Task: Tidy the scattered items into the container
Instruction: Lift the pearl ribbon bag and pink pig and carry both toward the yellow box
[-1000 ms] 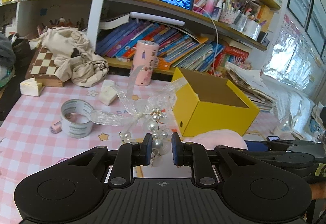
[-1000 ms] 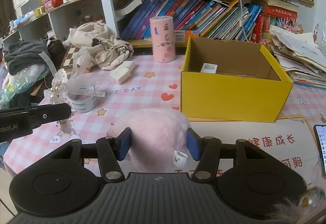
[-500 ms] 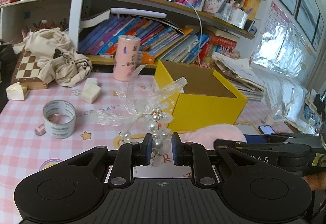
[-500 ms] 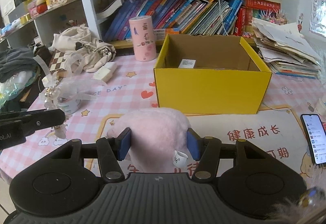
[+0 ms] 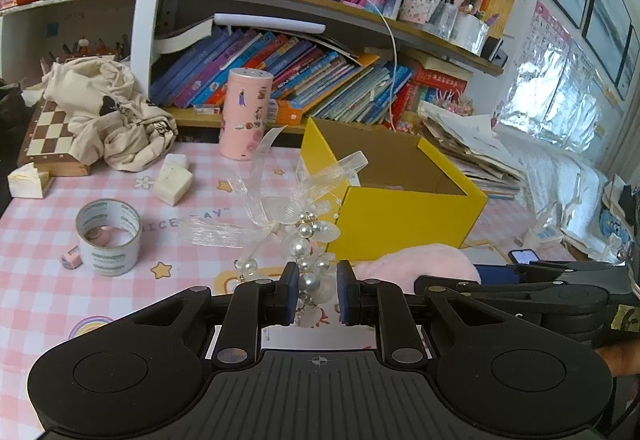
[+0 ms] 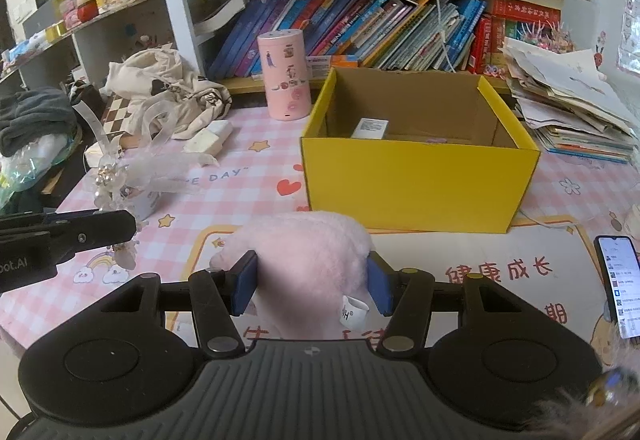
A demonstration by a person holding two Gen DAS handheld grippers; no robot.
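My left gripper (image 5: 318,294) is shut on a pearl and clear-ribbon ornament (image 5: 298,222), held above the pink checked table left of the yellow box (image 5: 404,215). The ornament also shows at the left of the right wrist view (image 6: 120,175). My right gripper (image 6: 312,288) is shut on a fluffy pink plush item (image 6: 308,260), held in front of the open yellow box (image 6: 416,187). A small white packet (image 6: 370,127) lies inside the box.
A tape roll (image 5: 109,236), a pink eraser (image 5: 71,256) and white blocks (image 5: 173,181) lie on the table. A pink cylinder (image 6: 284,73), crumpled cloth (image 5: 106,115) and a chessboard (image 5: 44,137) stand by the bookshelf. A phone (image 6: 618,284) lies at the right.
Both grippers have risen and tilted, still holding their items. The yellow box now sits lower and nearer the middle in both views, showing more of its inside.
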